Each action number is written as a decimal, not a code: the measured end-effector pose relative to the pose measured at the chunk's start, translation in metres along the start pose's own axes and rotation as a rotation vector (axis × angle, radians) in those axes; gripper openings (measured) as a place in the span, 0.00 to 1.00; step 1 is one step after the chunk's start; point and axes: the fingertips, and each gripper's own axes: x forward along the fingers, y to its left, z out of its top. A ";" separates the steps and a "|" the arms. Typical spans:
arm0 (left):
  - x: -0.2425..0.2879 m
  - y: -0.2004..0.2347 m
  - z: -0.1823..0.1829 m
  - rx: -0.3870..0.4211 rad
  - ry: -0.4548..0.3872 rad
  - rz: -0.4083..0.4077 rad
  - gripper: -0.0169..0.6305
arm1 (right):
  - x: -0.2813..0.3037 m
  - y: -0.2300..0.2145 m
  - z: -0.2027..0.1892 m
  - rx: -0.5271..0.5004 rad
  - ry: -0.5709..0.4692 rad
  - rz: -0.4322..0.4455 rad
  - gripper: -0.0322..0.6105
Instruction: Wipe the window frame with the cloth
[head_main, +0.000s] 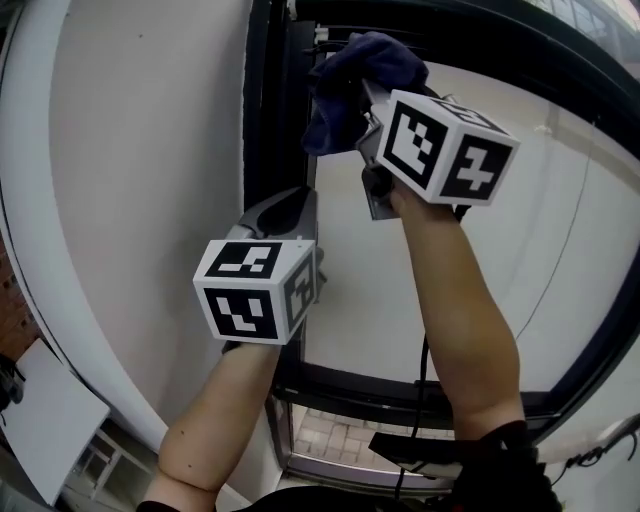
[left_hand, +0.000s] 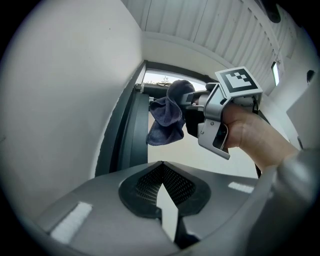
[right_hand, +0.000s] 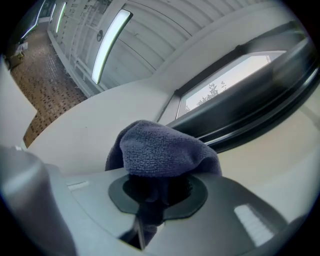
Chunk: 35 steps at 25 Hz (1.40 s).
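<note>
Our right tool (head_main: 362, 118) holds the cloth (head_main: 365, 62) up at the window frame (head_main: 272, 110).
We see the dark blue cloth bunched between its jaws, by the frame's upper corner; our left tool (left_hand: 161, 170) hangs lower, jaws together on nothing.

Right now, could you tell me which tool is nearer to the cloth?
Right. The right tool is clamped on the cloth up by the frame; the left tool hangs below it, apart, shut and empty.
</note>
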 end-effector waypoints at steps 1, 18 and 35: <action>0.000 -0.005 -0.003 -0.006 0.001 -0.007 0.02 | -0.006 -0.007 -0.002 0.000 0.008 -0.016 0.14; 0.028 -0.144 -0.019 -0.046 -0.028 -0.246 0.02 | -0.183 -0.157 0.029 -0.147 0.112 -0.321 0.14; -0.017 -0.136 -0.042 -0.086 0.062 -0.370 0.02 | -0.278 -0.139 -0.009 -0.098 0.317 -0.460 0.14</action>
